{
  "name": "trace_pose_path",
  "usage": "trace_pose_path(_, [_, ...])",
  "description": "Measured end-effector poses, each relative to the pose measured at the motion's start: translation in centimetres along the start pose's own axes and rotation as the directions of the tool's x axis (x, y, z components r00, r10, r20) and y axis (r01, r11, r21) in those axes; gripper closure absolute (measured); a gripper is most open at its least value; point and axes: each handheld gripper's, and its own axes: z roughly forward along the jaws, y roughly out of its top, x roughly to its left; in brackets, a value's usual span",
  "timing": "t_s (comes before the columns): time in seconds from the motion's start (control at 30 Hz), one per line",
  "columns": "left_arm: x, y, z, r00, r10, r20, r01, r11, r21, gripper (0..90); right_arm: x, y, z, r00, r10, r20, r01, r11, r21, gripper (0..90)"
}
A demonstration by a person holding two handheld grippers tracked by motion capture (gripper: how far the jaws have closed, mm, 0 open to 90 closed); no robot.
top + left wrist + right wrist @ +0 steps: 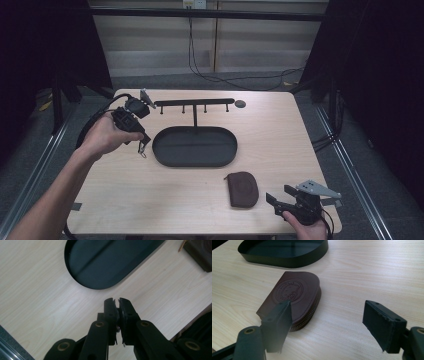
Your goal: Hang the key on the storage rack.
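— While my left gripper [141, 141] hangs beside the black tray [170, 156], what is done?
— Its jaws are pinched on a small metal clip [143, 149], held above the counter [125, 190].
— And what is left?
— Likely hanging it on the hook rack [194, 103]. My right gripper [280, 197] gapes beside the brown pouch [243, 188], gripping nothing.

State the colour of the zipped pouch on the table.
Dark brown pouch, with an embossed round emblem; clearest in the right gripper view.

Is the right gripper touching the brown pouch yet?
Apart. The right gripper view shows the right gripper open, bare table between its jaws and the brown pouch.
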Motion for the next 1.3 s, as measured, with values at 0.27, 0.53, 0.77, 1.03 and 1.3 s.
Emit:
trace_pose_path(0.27, [0.3,1.5,-0.9,0.9998,-0.018,-0.01,0.018,0.9998,-0.005,85.2,0.0,0.0,0.0,1.0,-0.001,-0.003,0.001,1.0,0.002,23.4])
trace_pose_path(0.53, [0.7,2.5,-0.8,0.9994,-0.035,-0.001,0.035,0.9994,0.0,85.2,0.0,0.0,0.0,1.0,-0.001,-0.004,0.001,1.0,0.002,23.4])
trace_pose_path(0.77, [1.1,3.4,-1.5,0.9985,-0.054,0.005,0.054,0.9985,-0.009,85.2,0.0,0.0,0.0,1.0,-0.002,-0.004,0.002,1.0,0.003,23.4])
trace_pose_path(1.03, [1.4,4.4,-2.3,0.9978,-0.066,-0.003,0.066,0.9976,-0.021,85.2,0.0,0.0,-0.1,1.0,0.0,-0.007,0.0,1.0,0.003,23.4])
trace_pose_path(1.3, [1.8,5.7,-2.4,0.9969,-0.078,0.007,0.078,0.9968,-0.02,85.2,-0.1,0.0,-0.1,0.9999,0.006,-0.012,-0.006,1.0,0.0,23.4])
